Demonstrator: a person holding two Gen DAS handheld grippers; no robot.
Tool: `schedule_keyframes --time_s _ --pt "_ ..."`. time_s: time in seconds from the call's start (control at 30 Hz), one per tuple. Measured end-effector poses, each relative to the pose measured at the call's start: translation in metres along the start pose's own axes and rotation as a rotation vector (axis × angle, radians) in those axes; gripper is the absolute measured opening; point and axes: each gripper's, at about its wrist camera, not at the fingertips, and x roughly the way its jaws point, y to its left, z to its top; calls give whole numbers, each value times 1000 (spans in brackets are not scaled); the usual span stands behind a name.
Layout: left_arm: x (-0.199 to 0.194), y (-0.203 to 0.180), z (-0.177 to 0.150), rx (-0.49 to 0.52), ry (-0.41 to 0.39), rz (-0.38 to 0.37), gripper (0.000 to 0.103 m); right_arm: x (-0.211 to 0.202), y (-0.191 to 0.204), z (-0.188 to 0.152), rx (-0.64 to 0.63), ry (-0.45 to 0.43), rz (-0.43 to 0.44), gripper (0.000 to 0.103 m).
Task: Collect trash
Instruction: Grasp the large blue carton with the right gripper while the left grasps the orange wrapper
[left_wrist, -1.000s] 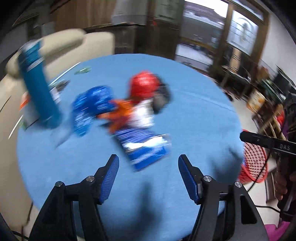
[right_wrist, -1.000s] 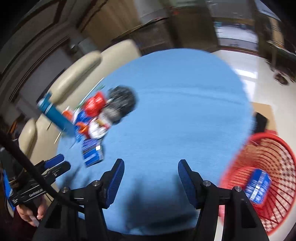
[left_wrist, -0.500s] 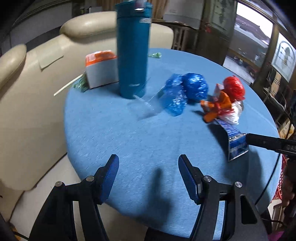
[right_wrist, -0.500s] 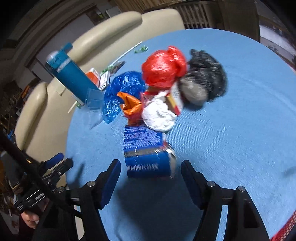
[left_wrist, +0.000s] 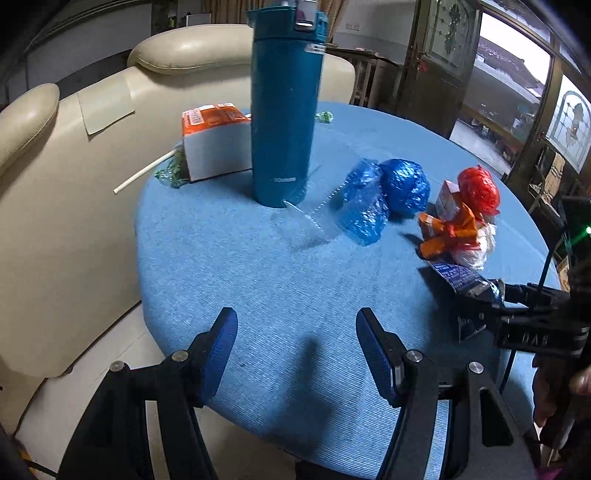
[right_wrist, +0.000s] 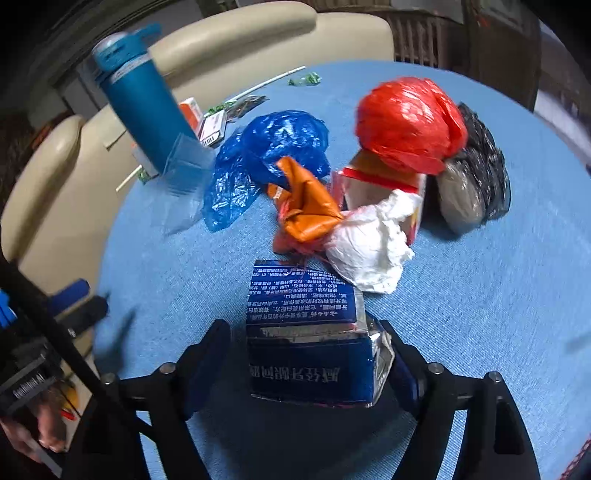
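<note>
Right wrist: opening tool (right_wrist: 308, 363) straddles blue box (right_wrist: 308, 347).

Cream leather sofa (left_wrist: 55, 206) beside daylit glazed doors (left_wrist: 517, 92).

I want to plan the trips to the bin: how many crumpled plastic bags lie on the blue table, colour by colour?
Blue bags: 2, a ball and a looser one
Red bag: 1
Black bag: 1
White bag: 1
Total: 5

The orange wrapper and the blue carton are not counted.
</note>
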Motion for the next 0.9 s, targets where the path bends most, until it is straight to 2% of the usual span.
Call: schedule_keyframes --time_s 0.23,0.27,0.47,0.63,0.9 --pt "-1 -6 2 0 11 -4 67 2 2 -8 -82 -55 -55 82" --pt "-1 -10 3 11 10 -7 67 1 -1 -9 -83 -63 -55 77" --pt "-3 -34 17 59 1 -50 68 -14 -20 -19 -48 -67 -24 76" --pt "11 -71 41 121 24 -141 68 -37 -53 -35 42 -74 6 76" --pt "45 -131 66 159 69 -249 69 -74 -119 -68 202 -114 -37 76"
